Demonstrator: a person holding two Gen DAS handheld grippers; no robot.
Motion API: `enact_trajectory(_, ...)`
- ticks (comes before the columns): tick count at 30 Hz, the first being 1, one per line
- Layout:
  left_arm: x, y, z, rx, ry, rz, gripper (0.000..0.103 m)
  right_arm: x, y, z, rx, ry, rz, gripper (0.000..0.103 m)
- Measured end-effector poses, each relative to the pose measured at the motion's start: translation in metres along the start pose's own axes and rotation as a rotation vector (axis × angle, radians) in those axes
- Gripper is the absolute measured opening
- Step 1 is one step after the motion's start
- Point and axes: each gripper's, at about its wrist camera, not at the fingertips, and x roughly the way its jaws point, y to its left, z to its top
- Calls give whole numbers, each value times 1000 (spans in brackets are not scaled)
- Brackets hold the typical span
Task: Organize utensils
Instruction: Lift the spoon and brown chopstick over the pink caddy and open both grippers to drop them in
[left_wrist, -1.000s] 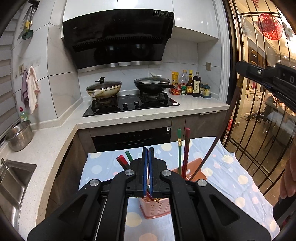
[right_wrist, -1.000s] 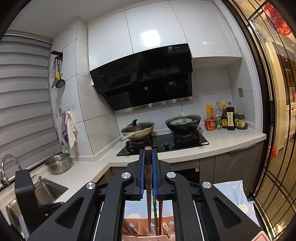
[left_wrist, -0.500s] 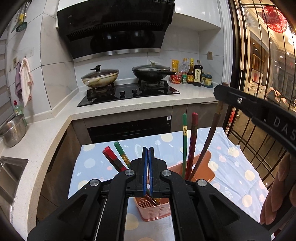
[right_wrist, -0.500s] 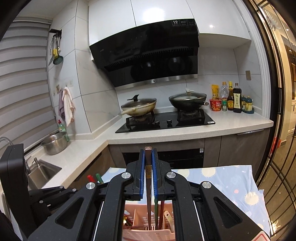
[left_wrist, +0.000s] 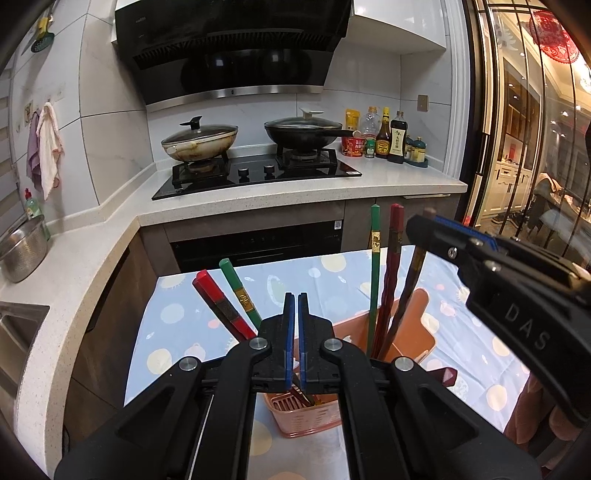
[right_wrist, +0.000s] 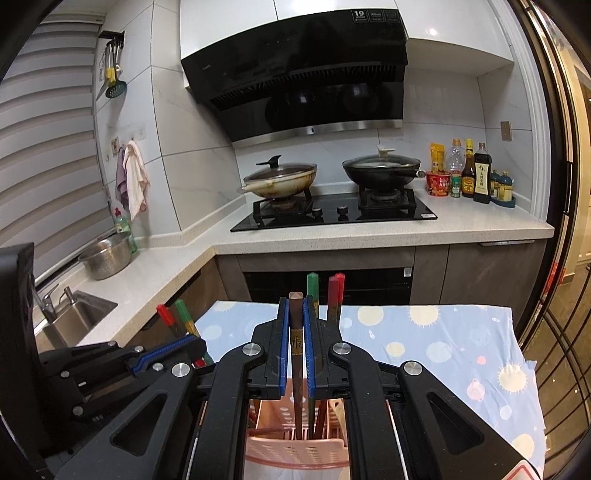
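Observation:
A pink plastic utensil basket (left_wrist: 306, 415) stands on a table with a blue dotted cloth (left_wrist: 332, 280). Red and green chopsticks (left_wrist: 384, 273) stand in its right part, and another red and green pair (left_wrist: 225, 299) leans out to the left. My right gripper (right_wrist: 296, 314) is shut on a brown chopstick (right_wrist: 296, 343), held upright with its lower end down in the basket (right_wrist: 295, 448). The same gripper shows in the left wrist view (left_wrist: 432, 225), above the basket's right side. My left gripper (left_wrist: 296, 299) is shut and empty, just above the basket.
Beyond the table runs an L-shaped counter (left_wrist: 258, 192) with a hob, two lidded woks (left_wrist: 199, 142) and sauce bottles (left_wrist: 391, 138). A steel colander (left_wrist: 20, 249) and a sink (right_wrist: 77, 314) are at the left. A glass door with bars (left_wrist: 524, 122) is at the right.
Both grippers have come lower and closer to the basket. The brown chopstick in my right gripper has gone down into the basket beside the upright red and green pair.

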Motion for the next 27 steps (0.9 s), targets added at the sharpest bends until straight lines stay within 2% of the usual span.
enact_trajectory(4, -1, 2, -4, -8, 6, 9, 6, -1, 1, -5, -6, -3, -15, 20)
enact_trajectory(6, -2, 5, -5, -16, 7, 16, 17, -4, 0, -7, -3, -11, -20, 26)
enact_trajectory(8, -6, 7, -6, -18, -5, 30, 38, -8, 0, -8, -1, -17, -21, 29)
enact_trajectory(14, -16, 10, -11, -25, -16, 35, 41, -23, -5, -12, 20, -32, -30, 42)
enact_trajectory(19, -27, 14, -20, -35, -16, 37, 41, -36, -9, -24, 26, -17, -45, 43)
enact_trajectory(23, -37, 10, -32, -27, -19, 50, 54, -47, -12, -38, 43, 14, -45, 45)
enact_trajectory(27, -48, 5, -45, -17, -16, 44, 55, -62, -8, -54, 25, 30, -53, 45)
